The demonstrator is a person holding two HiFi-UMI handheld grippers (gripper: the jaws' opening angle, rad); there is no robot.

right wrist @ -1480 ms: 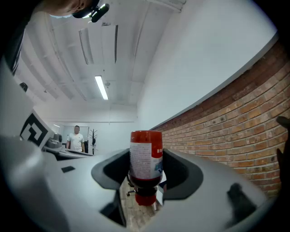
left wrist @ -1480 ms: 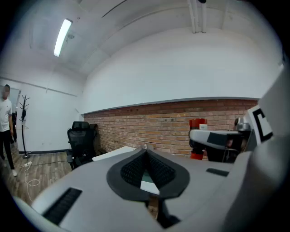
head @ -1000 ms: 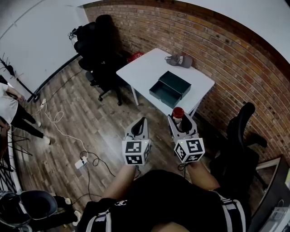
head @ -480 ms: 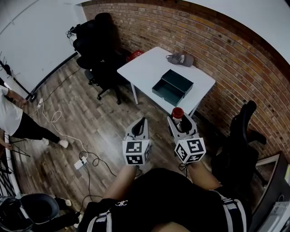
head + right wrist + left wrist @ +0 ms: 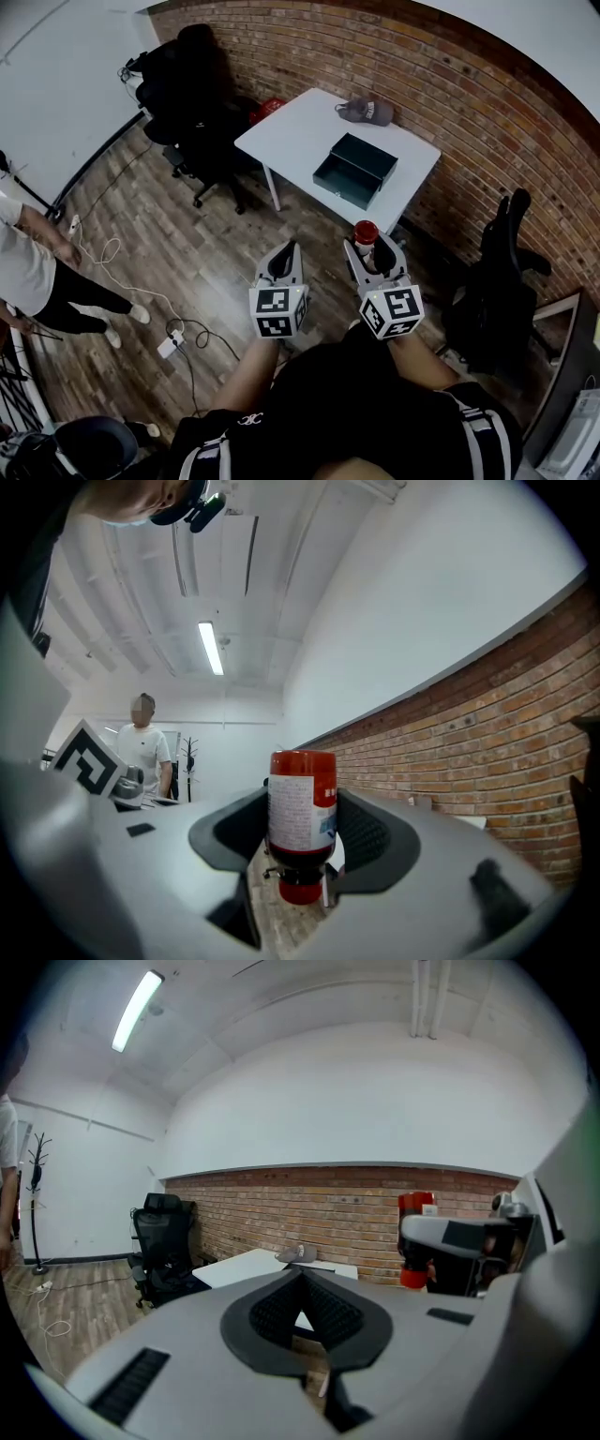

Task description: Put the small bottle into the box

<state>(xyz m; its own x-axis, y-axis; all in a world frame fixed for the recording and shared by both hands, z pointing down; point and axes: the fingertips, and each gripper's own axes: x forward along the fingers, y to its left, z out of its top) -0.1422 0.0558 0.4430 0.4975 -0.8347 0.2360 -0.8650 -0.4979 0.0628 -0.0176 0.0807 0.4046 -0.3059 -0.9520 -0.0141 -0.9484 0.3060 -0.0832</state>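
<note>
The small bottle (image 5: pixel 302 803), red at both ends with a white label, is clamped between the pads of my right gripper (image 5: pixel 302 819). In the head view it stands up out of the right gripper (image 5: pixel 368 247), red end (image 5: pixel 366 231) uppermost, short of the table. The dark green box (image 5: pixel 354 169) lies open on the white table (image 5: pixel 291 131), well ahead of both grippers. My left gripper (image 5: pixel 289 249) hangs beside the right one; its pads (image 5: pixel 281 1302) meet with nothing between them. From the left gripper view the bottle (image 5: pixel 415 1206) shows at the right.
A grey cap (image 5: pixel 366 111) lies at the table's far side. Black office chairs (image 5: pixel 192 89) stand left of the table, and another chair (image 5: pixel 502 281) at the right by the brick wall. Cables and a power strip (image 5: pixel 170 345) lie on the wooden floor. A person (image 5: pixel 37 272) stands at the far left.
Both grippers, the right one still holding the bottle, have drifted a little closer to the table. The person at the left has walked further into view.
</note>
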